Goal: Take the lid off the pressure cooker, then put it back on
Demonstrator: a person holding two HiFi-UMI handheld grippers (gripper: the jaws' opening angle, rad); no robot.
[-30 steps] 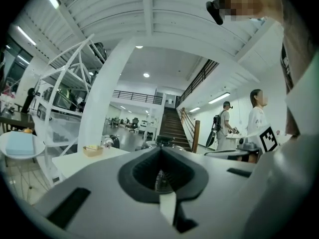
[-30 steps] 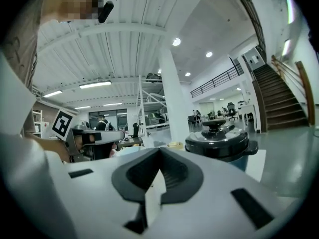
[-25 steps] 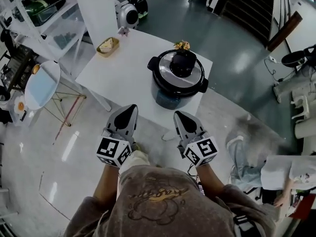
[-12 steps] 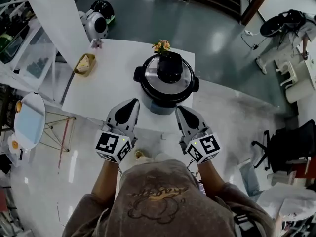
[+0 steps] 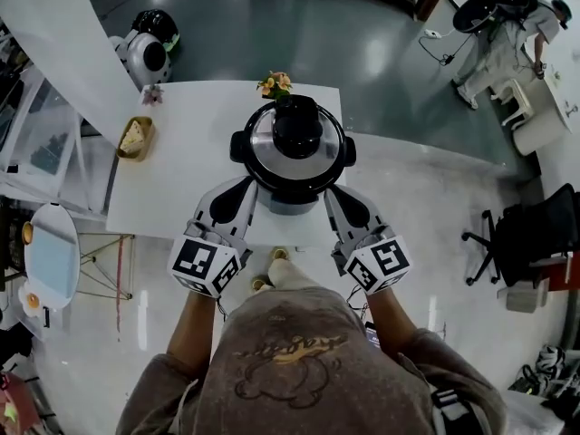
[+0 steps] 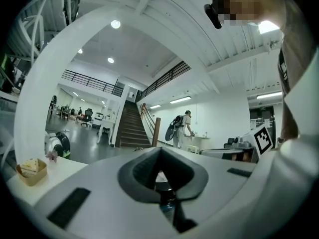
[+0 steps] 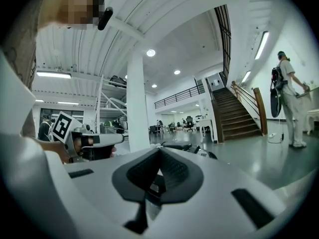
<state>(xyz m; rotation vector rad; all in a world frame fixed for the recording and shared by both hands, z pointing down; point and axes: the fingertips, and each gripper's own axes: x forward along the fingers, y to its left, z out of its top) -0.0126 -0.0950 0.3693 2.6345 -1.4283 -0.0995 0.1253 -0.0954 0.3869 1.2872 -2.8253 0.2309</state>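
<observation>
Round black cooker (image 5: 290,196) on our white counter (image 5: 186,166), silver lid (image 5: 264,152) seated; our left tool (image 5: 243,187) and right tool (image 5: 334,194) clenched, empty.

Light was bright and even, coming from round ceiling lamps (image 6: 115,24) and strip lights (image 7: 262,45). Glare patches shone on the glossy floor (image 5: 376,57). Both gripper views bulged fisheye-fashion, black at the corners, with blurred foregrounds.

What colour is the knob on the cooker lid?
Black. The knob shows best in the head view.
</observation>
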